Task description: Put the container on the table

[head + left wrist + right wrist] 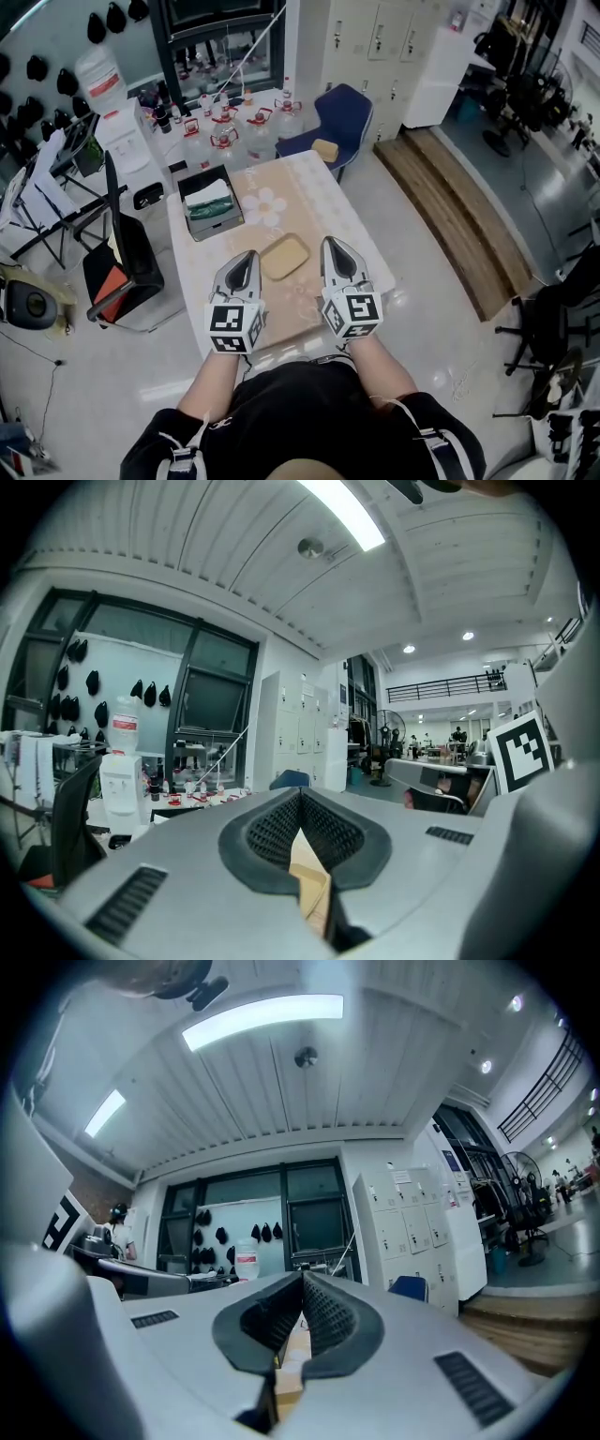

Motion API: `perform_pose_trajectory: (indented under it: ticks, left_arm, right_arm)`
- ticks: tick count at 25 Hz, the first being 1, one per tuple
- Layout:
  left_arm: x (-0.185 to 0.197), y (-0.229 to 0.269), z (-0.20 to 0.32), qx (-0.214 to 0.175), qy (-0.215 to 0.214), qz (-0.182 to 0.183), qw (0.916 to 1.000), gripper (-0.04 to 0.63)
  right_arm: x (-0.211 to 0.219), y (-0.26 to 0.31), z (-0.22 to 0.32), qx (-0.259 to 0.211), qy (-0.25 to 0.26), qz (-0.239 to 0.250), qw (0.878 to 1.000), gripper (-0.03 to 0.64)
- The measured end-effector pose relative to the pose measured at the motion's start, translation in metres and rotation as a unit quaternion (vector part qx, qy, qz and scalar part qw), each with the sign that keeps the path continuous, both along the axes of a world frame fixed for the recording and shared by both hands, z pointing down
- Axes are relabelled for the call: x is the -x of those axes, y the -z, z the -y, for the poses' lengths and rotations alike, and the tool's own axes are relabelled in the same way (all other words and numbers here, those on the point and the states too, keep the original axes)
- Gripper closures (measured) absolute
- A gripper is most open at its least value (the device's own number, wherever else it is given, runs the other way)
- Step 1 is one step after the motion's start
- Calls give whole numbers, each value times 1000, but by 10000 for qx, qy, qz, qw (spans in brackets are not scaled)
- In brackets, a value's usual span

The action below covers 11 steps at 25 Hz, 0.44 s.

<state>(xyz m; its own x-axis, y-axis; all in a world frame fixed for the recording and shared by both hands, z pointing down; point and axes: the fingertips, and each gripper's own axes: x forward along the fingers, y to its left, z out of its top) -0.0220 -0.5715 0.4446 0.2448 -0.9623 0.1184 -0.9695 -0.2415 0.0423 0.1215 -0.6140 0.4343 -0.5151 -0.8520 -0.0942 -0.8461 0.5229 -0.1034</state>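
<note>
The container (284, 256) is a shallow tan rectangular tray. It lies flat on the table (319, 187), which has a beige flowered cloth, near the table's front edge. My left gripper (249, 253) hovers above the table just left of it, shut with nothing in it. My right gripper (330, 241) hovers just right of it, also shut and empty. Both point forward, about level, raised off the table. In the left gripper view the left gripper (300, 794) has its tips together. The right gripper (302, 1277) looks the same in its own view. Neither touches the container.
A black box (211, 202) with green contents stands at the table's left side. A blue chair (339, 117) with a tan object on its seat is beyond the table. Several water jugs (225, 127) stand on the floor, a black office chair (122, 253) is at left, a wooden platform (459, 206) at right.
</note>
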Motion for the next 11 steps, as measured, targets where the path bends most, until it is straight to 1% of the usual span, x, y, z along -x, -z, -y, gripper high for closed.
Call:
perform_pose_trajectory:
  ticks: [6,11]
  left_arm:
    - [-2,2,-3,-8,-58,41,10000,581]
    - [0,-3,-6,32,-32,16,10000,581]
  right_arm:
    - [-1,-4,0,96,-55,33,9999,601]
    - [1,-7,-4,119,10,38,9999,601]
